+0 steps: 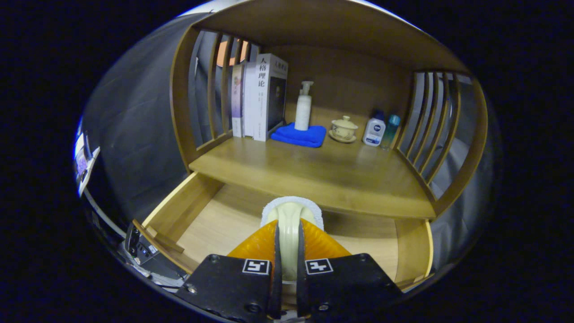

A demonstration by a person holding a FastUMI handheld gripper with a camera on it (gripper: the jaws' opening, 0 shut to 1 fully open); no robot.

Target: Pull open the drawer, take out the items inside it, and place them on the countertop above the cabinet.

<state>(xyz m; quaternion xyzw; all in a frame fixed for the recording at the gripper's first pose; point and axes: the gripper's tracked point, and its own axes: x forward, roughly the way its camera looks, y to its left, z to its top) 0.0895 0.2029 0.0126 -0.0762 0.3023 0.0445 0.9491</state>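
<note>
The wooden drawer (177, 208) stands pulled open below the countertop (314, 177) of the cabinet. My gripper (289, 235) is above the open drawer, shut on a cream-handled brush (289, 214) with a white fuzzy head that points toward the countertop's front edge. The handle runs back between my two fingers, and both press on it. The brush and fingers hide the middle of the drawer floor; the visible floor on either side is bare wood.
At the back of the countertop stand books (260, 98), a white pump bottle (303, 107) on a folded blue cloth (299, 135), a lidded cup on a saucer (343, 129) and two small bottles (374, 130). Slatted side walls (210, 89) and a roof enclose the shelf.
</note>
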